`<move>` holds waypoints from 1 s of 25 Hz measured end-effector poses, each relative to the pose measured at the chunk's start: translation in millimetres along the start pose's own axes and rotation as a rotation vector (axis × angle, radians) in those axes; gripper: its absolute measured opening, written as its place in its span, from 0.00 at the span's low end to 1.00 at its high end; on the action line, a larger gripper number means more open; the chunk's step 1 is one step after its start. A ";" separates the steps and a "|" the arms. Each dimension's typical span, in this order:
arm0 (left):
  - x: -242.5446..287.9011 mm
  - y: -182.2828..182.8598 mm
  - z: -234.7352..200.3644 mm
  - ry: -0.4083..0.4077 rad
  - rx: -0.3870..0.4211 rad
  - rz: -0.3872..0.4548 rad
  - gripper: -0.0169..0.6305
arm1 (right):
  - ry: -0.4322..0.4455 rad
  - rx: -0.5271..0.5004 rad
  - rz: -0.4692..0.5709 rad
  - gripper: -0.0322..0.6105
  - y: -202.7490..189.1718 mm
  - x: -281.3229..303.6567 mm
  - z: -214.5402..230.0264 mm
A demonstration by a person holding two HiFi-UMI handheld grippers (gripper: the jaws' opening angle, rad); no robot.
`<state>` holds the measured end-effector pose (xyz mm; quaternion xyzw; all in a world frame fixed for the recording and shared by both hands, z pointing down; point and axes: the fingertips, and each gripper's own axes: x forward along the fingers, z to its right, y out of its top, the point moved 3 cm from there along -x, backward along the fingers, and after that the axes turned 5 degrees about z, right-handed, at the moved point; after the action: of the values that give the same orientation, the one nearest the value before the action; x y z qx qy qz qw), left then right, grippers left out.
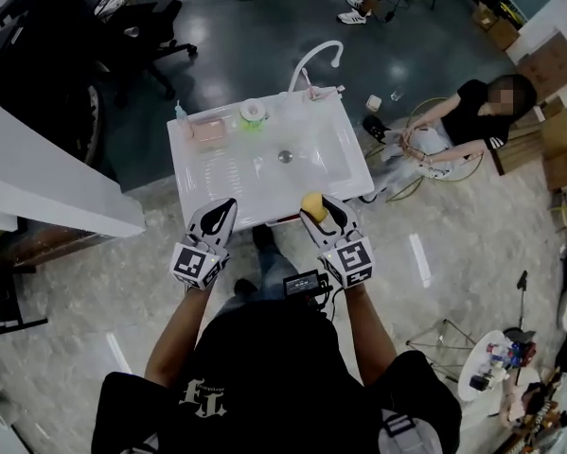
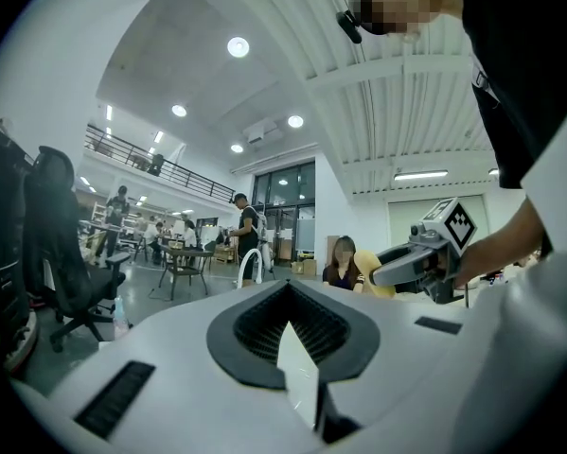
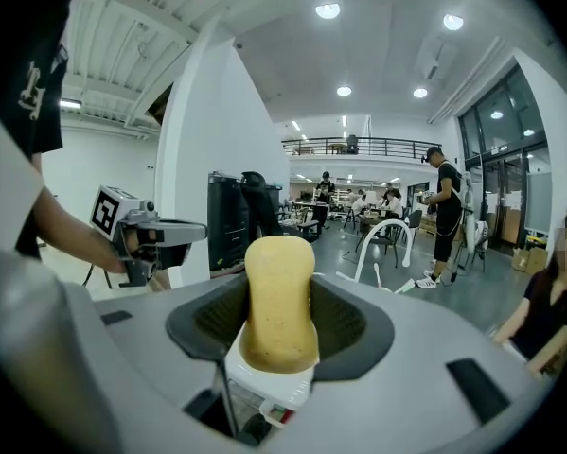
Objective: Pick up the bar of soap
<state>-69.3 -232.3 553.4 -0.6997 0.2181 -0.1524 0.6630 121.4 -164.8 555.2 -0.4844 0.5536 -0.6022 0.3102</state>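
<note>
The right gripper (image 1: 321,212) is clamped on a yellow bar (image 3: 279,296), which I take to be the soap. It holds the bar upright between its jaws, lifted just above the near edge of the sink (image 1: 179,164), so the bar is off every surface and the pickup looks done. The left gripper (image 1: 217,218) hovers beside it over the same near edge, jaws together with nothing in them, likely kept clear because one tool is enough. A pink dish (image 1: 207,130) sits at the sink's far left corner.
</note>
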 end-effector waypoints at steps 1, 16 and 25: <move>0.0 0.1 2.7 -0.006 -0.002 0.004 0.04 | -0.004 -0.003 0.006 0.36 1.2 -3.6 -0.3; 2.4 -0.8 32.8 -0.021 0.012 0.006 0.04 | -0.019 -0.002 0.007 0.36 -10.2 -36.9 1.2; 0.5 2.0 30.7 0.027 0.019 0.021 0.04 | -0.002 -0.012 0.007 0.36 -8.3 -38.2 1.2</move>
<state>-53.7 -206.2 549.1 -0.6891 0.2330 -0.1570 0.6680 136.8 -128.9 553.9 -0.4850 0.5585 -0.5974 0.3098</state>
